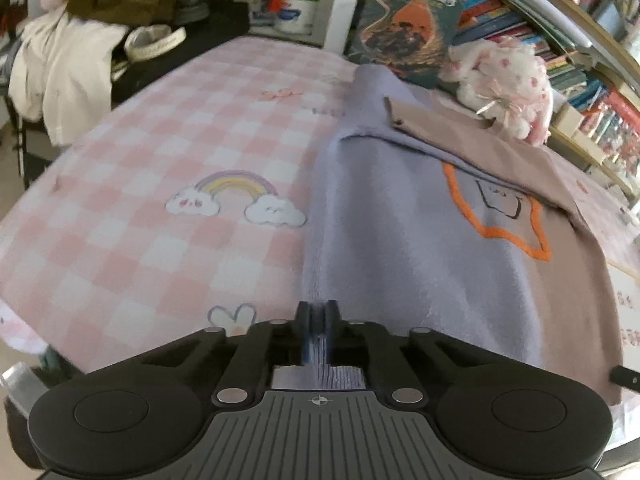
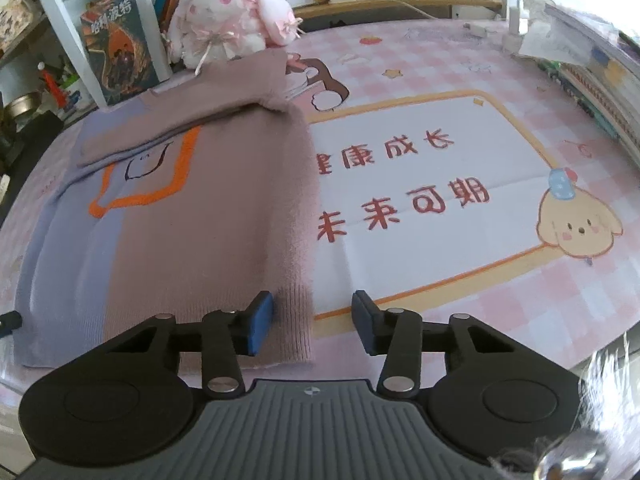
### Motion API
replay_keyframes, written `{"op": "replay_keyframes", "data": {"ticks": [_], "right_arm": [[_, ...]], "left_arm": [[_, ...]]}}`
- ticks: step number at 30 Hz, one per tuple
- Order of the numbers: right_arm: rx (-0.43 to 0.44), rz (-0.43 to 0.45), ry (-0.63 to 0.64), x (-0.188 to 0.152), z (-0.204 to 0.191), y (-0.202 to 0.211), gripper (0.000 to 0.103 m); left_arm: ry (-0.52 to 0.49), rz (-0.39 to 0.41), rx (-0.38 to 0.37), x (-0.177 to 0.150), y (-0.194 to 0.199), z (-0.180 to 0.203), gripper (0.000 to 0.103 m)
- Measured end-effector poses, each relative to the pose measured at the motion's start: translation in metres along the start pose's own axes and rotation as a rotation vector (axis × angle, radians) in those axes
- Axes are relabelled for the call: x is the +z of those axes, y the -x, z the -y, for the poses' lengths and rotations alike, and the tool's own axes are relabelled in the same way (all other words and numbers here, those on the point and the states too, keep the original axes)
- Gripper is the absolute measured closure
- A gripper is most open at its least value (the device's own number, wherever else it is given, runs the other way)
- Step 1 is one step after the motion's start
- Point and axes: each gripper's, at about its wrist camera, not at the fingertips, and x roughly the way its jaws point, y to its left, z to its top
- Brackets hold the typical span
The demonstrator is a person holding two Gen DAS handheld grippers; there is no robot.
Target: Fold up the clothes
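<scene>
The left gripper (image 1: 319,322) has its jaws closed on the ribbed lavender hem of the sweater (image 1: 400,240), which lies on the tabletop (image 1: 160,140) covered in a pink-and-white checked cloth with a rainbow-and-clouds print (image 1: 236,200). The sweater is lavender on its left part and dusty pink on its right, carries an orange star outline (image 1: 500,216), and has a dusty pink sleeve (image 1: 460,136) folded diagonally across its upper part. A pink-and-white plush toy (image 1: 504,80) sits beside the far end of the sweater, in front of bookshelves (image 1: 580,60).
</scene>
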Motion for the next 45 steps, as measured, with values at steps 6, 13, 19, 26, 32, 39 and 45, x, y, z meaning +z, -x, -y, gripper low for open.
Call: {"op": "replay_keyframes", "data": {"ticks": [6,13,19,26,32,39,45], "right_arm": [[0.070,0.058,0.064,0.007,-0.018,0.008,0.095],[0.056,0.029,0.079,0.009,-0.027,0.000,0.093],[0.035,-0.013,0.014,0.009,-0.019,-0.006,0.081],[0.067,-0.023,-0.055,0.013,-0.012,-0.011,0.091],[0.112,0.074,-0.027,0.015,-0.020,0.005,0.093],[0.089,0.014,-0.038,0.015,-0.018,-0.005,0.092],[0.081,-0.020,-0.060,0.010,-0.013,-0.011,0.082]], "left_arm": [[-0.163,0.083,-0.029,0.008,0.018,0.030,0.100],[-0.058,-0.023,-0.048,0.007,0.001,0.011,0.093],[0.028,-0.060,-0.066,0.001,-0.002,-0.004,0.069],[0.075,-0.045,-0.139,0.001,-0.005,-0.006,0.094],[-0.047,0.084,-0.152,0.007,0.020,0.010,0.099],[0.029,-0.008,-0.171,0.005,0.006,-0.001,0.097],[0.100,-0.097,-0.204,-0.001,-0.005,-0.009,0.077]]}}
